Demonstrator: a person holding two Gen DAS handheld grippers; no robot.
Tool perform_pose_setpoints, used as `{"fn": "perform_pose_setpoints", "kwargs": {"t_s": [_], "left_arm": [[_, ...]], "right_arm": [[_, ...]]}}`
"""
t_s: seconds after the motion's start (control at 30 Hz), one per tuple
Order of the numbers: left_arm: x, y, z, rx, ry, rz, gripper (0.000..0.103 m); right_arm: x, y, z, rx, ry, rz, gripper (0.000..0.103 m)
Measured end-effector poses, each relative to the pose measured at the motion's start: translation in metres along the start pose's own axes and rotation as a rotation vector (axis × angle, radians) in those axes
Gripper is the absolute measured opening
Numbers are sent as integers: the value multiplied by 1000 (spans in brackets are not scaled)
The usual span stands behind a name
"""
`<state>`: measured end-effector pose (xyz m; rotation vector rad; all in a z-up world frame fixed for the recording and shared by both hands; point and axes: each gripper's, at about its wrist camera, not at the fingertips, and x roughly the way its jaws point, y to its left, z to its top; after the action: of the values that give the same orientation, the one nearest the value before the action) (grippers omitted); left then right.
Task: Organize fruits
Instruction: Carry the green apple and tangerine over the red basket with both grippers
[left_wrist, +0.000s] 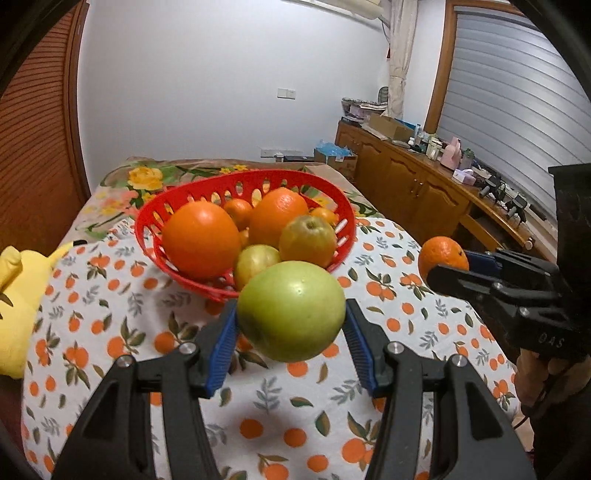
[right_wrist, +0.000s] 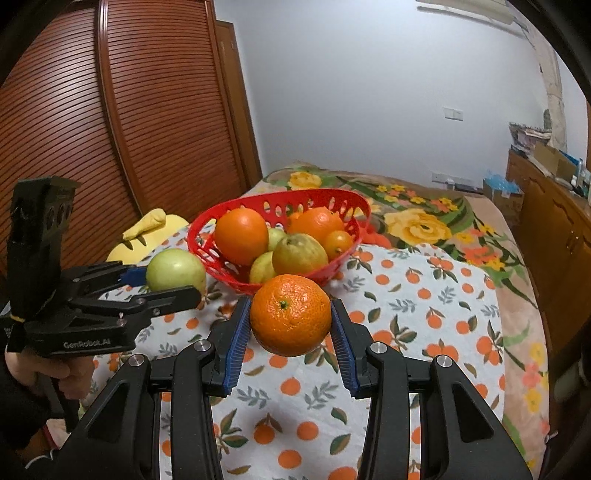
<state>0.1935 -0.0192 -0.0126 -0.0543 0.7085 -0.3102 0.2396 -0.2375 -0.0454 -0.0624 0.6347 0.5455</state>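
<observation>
left claw (left_wrist: 291, 325) grips green apple (left_wrist: 291, 311), seemingly above cloth (left_wrist: 110, 295)

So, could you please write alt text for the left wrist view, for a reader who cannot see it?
The left gripper holds a green apple above an orange-print cloth, in front of a red basket of oranges and greenish apples. At the right, the right gripper holds a tangerine; a yellow plush toy lies at the left edge.

Black hand-held gripper (left_wrist: 291, 325) with 2 blue ribbed pads (left_wrist: 221, 354).
</observation>
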Motion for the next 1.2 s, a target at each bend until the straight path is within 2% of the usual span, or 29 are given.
{"fn": "perform_pose_setpoints", "kwargs": {"t_s": [0.33,1.03,1.2], "left_arm": [[13,14,27,19,-15,34,54],[54,33,39,-4,40,46,55],[46,36,45,6,-4,49,63]], "right_arm": [[11,-2,15,-12,-3,-6,42],[43,-5,39,-36,26,-14,42],[48,-4,45,-46,31,-17,42]]}}
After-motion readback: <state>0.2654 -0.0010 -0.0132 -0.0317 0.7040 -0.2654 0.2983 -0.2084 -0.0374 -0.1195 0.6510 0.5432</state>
